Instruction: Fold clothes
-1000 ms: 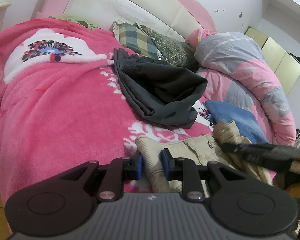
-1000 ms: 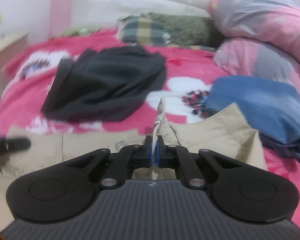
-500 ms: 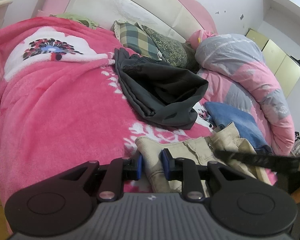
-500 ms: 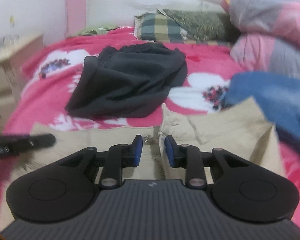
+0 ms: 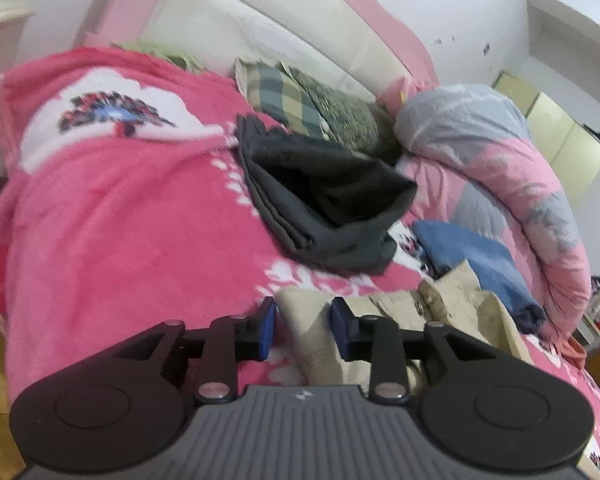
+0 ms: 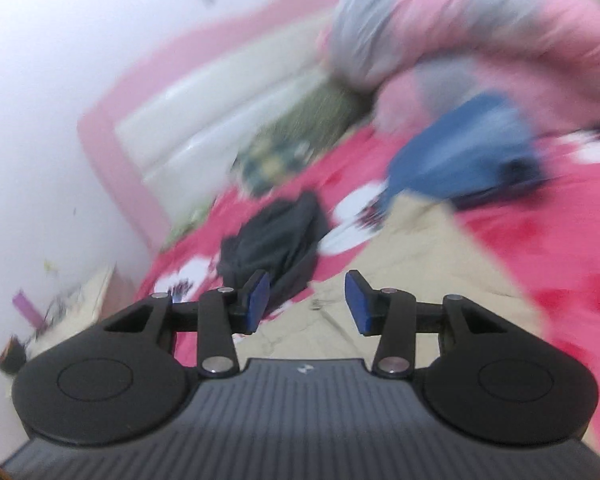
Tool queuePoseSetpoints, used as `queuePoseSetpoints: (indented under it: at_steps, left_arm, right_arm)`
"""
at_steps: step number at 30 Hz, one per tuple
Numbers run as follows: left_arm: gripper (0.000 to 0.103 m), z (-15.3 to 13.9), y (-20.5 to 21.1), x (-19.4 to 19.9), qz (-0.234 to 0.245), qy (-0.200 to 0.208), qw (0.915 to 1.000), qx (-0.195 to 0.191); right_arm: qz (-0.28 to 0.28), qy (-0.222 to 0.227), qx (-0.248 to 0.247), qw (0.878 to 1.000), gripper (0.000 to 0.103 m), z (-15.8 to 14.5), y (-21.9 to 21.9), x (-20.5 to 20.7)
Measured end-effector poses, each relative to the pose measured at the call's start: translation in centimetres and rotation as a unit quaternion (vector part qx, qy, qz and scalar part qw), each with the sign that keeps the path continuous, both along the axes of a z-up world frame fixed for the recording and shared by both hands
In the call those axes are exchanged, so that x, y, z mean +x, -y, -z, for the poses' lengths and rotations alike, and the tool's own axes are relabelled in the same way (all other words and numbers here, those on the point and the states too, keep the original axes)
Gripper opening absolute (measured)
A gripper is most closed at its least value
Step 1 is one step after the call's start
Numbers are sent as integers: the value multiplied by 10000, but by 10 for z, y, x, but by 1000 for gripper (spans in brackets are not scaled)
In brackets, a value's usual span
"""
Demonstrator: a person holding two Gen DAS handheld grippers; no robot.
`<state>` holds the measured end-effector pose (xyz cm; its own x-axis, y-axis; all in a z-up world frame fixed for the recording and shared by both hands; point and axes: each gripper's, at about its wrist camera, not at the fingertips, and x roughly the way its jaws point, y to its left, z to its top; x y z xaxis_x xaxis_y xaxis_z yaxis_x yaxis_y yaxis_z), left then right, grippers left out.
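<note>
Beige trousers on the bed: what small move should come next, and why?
Probably draw the left hand-held gripper back off the beige trousers: its jaws are opening with the cloth edge between them, and the right hand-held gripper, opening, holds nothing.

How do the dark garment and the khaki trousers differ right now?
The dark garment is charcoal and lies bunched mid-bed; the khaki trousers are beige and spread near the bed's edge. The trousers sit between the left gripper's opening jaws; the dark garment is untouched. Both lie on the pink blanket.

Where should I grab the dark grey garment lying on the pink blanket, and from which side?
Grip the dark grey garment at its stacked folded edge on the left, coming in low over the pink blanket. The layers line up there, so one pinch probably catches all.
</note>
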<state>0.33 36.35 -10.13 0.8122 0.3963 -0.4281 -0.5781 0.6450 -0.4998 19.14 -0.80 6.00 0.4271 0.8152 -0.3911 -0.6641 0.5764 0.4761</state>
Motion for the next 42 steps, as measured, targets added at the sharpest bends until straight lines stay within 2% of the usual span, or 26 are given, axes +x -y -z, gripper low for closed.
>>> queuePoseSetpoints:
  at_steps: [4,7,9,11,13,15,20,21,26,29,31,33,34,35,39,42]
  left_arm:
    - [35,-11,3,-14,-236,57,9997,104]
    - [35,-28,20,-24,-65,113,9996,256]
    - [37,-42,41,-23,348,52,9981,503]
    - [38,-55,64,-18,801,-42,9940,743]
    - [41,-63,92,-7,1382,-150,9850,1022]
    - [42,-66,122,7,1901,-304,9719,1352]
    - [42,-47,177,41,2502,-751,9461,1913]
    - [42,-40,183,50,2492,-947,9431,1987]
    - [42,-24,187,72,2436,-1396,9364,2105]
    - [43,-16,186,78,2428,-1578,9335,2117]
    - [45,-9,185,80,2404,-1637,9329,2125]
    - [46,-7,188,80,2374,-1616,9322,2202]
    - [47,-7,188,80,2372,-1622,9319,2212]
    - [47,-6,187,80,2372,-1618,9323,2198]
    - [48,-5,188,81,2370,-1634,9317,2213]
    - [48,-5,190,81,2360,-1655,9306,2256]
  right_arm:
    - [974,28,75,9952,42,-1,105,-70]
    - [1573,-206,37,9873,42,17,159,-121]
    - [1889,-308,-24,9815,42,29,188,-155]
    - [1979,-257,-186,9797,42,39,199,-185]
    - [1932,-98,-470,9800,42,49,197,-212]
    - [1804,116,-815,9801,43,58,188,-236]
    - [1224,736,-1725,9746,43,70,166,-284]
    - [1135,825,-1890,9719,44,73,163,-292]
    - [1000,928,-1984,9706,44,82,166,-322]
    - [975,1038,-1880,9718,44,87,164,-328]
    - [868,1164,-2019,9686,43,93,154,-328]
    - [770,1257,-2353,9607,35,103,144,-324]
    - [776,1283,-2489,9569,15,106,140,-321]
    - [821,1286,-2576,9541,4,108,139,-319]
    - [1293,1416,-2082,9591,1,88,157,-312]
    - [1780,1610,-1635,9569,1,66,177,-304]
